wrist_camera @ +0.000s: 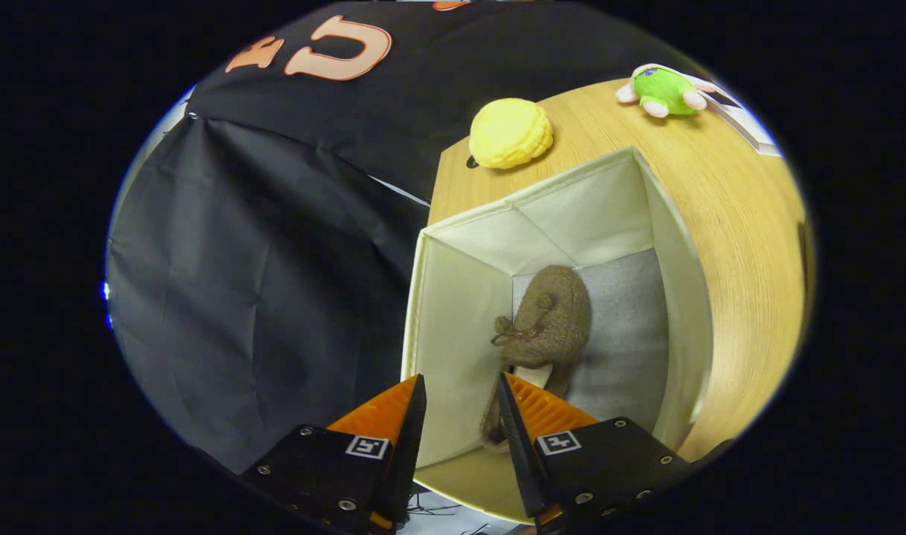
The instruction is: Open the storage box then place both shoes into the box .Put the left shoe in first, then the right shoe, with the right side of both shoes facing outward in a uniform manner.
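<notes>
Two fingers of the gripper (461,386) spread apart with a clear gap between them, pinching nothing, held above the near rim of the box. Just ahead of the tips and below them, a brown suede lace-up shoe (545,323) lying inside the cream fabric storage box (453,319), heel end nearest the fingers, toe pointing toward the far wall, laces knotted on the side turned to the box's left wall. Resting on the grey felt floor (623,334) of the box, close to the left wall, with bare floor on the other side. Box open at the top, standing on a light wooden table (742,245) at its edge. Beyond the box, well apart from it, a yellow bumpy round plush toy (510,134) near the table's far corner, and farther off a green plush toy with pale pink limbs (664,91), beside a flat white object whose nature cannot be told.
</notes>
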{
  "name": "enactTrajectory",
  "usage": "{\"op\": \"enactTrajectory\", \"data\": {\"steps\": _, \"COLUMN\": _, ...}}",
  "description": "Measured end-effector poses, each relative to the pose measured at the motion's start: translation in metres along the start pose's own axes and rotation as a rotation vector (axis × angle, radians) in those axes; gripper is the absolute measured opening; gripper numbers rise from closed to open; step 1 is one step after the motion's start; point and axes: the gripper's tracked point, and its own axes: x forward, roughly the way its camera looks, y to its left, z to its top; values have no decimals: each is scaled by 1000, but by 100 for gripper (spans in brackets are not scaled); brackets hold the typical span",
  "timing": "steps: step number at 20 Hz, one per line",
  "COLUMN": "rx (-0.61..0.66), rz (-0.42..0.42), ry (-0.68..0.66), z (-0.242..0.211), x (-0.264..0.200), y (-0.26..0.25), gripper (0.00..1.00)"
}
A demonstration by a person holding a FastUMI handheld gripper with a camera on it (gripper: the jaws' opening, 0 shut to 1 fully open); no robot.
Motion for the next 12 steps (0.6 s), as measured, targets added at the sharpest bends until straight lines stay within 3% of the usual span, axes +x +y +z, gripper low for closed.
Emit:
{"op": "enactTrajectory", "data": {"steps": 4, "rx": -85, "rz": 43, "ry": -91, "z": 9, "x": -48, "y": -3, "gripper": 70}}
{"op": "enactTrajectory", "data": {"steps": 9, "rx": -202, "rz": 24, "ry": -203, "z": 25, "x": -115, "y": -29, "gripper": 87}}
{"op": "enactTrajectory", "data": {"steps": 12, "rx": -232, "rz": -34, "ry": -255, "z": 34, "x": -151, "y": -63, "gripper": 96}}
